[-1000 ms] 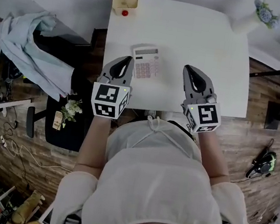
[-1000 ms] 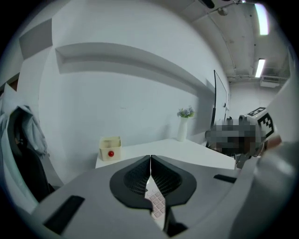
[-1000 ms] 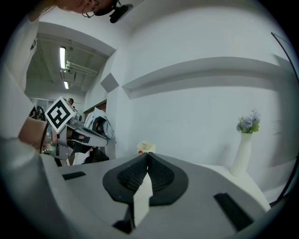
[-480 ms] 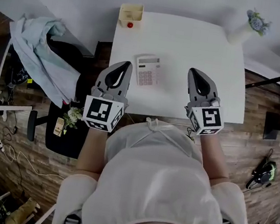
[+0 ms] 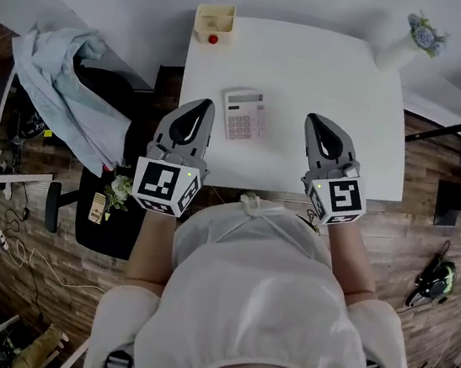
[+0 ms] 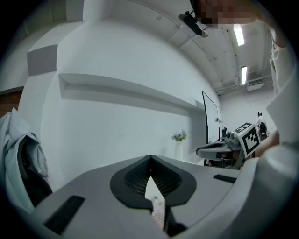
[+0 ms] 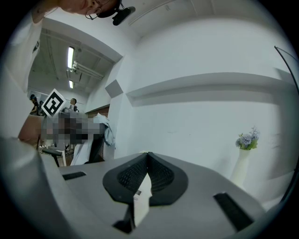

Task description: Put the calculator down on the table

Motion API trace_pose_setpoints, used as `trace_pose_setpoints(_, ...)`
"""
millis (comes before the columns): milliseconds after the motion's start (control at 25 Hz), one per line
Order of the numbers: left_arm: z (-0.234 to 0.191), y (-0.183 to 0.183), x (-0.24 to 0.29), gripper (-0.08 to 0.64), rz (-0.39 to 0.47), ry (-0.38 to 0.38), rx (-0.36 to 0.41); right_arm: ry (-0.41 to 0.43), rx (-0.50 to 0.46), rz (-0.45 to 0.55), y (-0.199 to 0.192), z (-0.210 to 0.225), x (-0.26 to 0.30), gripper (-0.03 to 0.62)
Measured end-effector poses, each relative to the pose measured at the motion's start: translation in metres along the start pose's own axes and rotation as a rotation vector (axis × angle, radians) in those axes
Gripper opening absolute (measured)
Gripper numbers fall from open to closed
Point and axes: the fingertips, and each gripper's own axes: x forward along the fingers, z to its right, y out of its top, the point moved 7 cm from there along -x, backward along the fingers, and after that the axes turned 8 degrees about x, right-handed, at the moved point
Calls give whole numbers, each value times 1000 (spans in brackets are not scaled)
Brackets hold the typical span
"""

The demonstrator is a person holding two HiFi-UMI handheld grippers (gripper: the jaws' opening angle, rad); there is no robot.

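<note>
White rectangular tabletop (image 5: 331,74). A calculator (image 5: 244,115) is laid flat, keys up, left of centre. A cream open-topped box (image 5: 214,22) is placed at the far left corner, with a small red object (image 5: 213,40) set just beside it. A white vase (image 5: 398,51) of flowers (image 5: 426,32) is stood at the far right corner.

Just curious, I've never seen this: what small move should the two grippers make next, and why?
Probably just draw both grippers back and rest. The calculator already lies flat on the table, apart from the left gripper and right gripper, whose jaws are shut on nothing.
</note>
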Motion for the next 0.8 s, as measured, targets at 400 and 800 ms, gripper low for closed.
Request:
trace_pose_setpoints(400,-4,-4,7,18,7,9,-59,-8,16,-13,-5,7,12,3)
trace_pose_setpoints(800,5,-4,15,18,-16,5,-41,-7,22,-14,-8,12,9,3)
